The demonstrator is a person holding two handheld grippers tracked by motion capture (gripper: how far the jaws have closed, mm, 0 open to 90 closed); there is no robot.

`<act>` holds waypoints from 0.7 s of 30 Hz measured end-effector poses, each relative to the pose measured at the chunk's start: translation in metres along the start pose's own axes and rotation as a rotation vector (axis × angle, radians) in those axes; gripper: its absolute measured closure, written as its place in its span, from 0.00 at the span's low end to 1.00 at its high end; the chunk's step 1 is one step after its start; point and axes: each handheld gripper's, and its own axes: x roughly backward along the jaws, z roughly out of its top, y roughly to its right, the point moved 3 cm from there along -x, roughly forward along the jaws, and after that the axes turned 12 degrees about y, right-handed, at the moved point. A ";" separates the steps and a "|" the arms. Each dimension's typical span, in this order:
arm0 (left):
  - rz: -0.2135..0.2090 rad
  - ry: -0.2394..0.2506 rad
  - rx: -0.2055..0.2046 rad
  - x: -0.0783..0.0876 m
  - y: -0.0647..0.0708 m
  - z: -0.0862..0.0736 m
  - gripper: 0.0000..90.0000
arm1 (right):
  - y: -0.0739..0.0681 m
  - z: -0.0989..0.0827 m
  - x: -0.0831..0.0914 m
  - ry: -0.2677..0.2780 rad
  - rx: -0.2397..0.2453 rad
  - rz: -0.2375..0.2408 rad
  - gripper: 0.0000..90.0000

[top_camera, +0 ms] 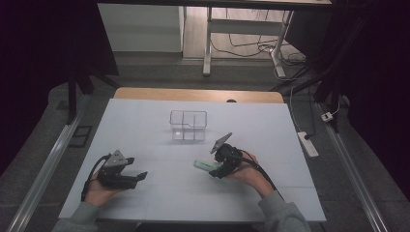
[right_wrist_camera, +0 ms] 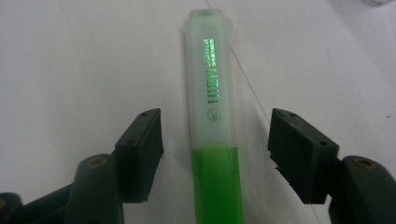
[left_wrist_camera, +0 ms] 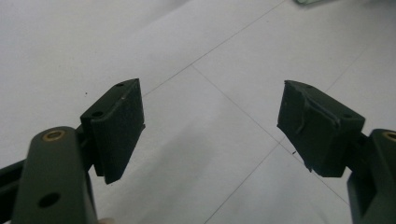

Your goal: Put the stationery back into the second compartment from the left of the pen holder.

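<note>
Two jaws of our right gripper (right_wrist_camera: 215, 154) stand spread on either side of the green highlighter (right_wrist_camera: 212, 140), which lies flat on the white table (top_camera: 159, 193) with its clear cap pointing away from us; neither pad touches it yet, and in the high view the highlighter (top_camera: 204, 165) sits just left of that gripper (top_camera: 218, 170), near the front middle of the table and well short of the clear organizer box (top_camera: 188, 125). We judge the step in hand to be the grasp, and to do it well we want the gripper lowered until the pads sit level with the barrel, centred so both pads meet it together, closing on the green body rather than on the cap, which could slip or pull off; a square, even squeeze should keep the pen from rolling or skidding along the smooth surface. Our left gripper (top_camera: 138, 176) rests low near the front left of the table, and in its own view its jaws gape wide with nothing between them. Counting up, we see one highlighter, one clear box divided into compartments whose number we cannot tell for sure, and two grippers
</note>
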 end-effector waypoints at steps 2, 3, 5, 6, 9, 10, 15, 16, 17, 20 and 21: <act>0.000 -0.001 -0.001 0.000 0.000 0.000 0.25 | 0.000 0.000 0.000 -0.005 -0.001 0.002 0.45; 0.001 0.000 -0.001 0.000 0.000 0.000 0.25 | 0.000 -0.001 0.000 -0.010 0.003 0.004 0.49; 0.001 0.000 -0.001 0.000 0.000 0.000 0.25 | 0.000 0.000 0.000 -0.013 0.007 0.005 0.50; 0.000 0.000 -0.001 0.000 0.000 0.000 0.25 | -0.001 0.000 -0.001 -0.012 0.013 0.008 0.52; 0.000 0.002 -0.003 0.000 0.000 0.000 0.25 | -0.003 0.001 -0.003 -0.020 0.034 0.004 0.55; 0.001 0.004 -0.003 0.000 0.000 0.000 0.25 | -0.005 0.002 -0.004 -0.041 0.055 0.004 0.58; 0.002 0.003 -0.004 0.000 -0.001 0.000 0.25 | -0.005 0.002 -0.006 -0.053 0.070 -0.001 0.64; 0.002 0.003 -0.004 0.000 -0.001 0.000 0.25 | -0.005 0.002 -0.006 -0.053 0.070 -0.001 0.64; 0.002 0.002 -0.004 0.000 0.000 0.000 0.25 | -0.007 0.003 -0.007 -0.049 0.079 0.008 0.71; 0.001 0.003 -0.006 0.000 0.000 0.000 0.25 | -0.007 0.002 -0.007 -0.047 0.084 0.017 0.74; 0.001 0.003 -0.007 0.001 0.000 0.000 0.25 | -0.007 0.002 -0.007 -0.048 0.091 0.013 0.74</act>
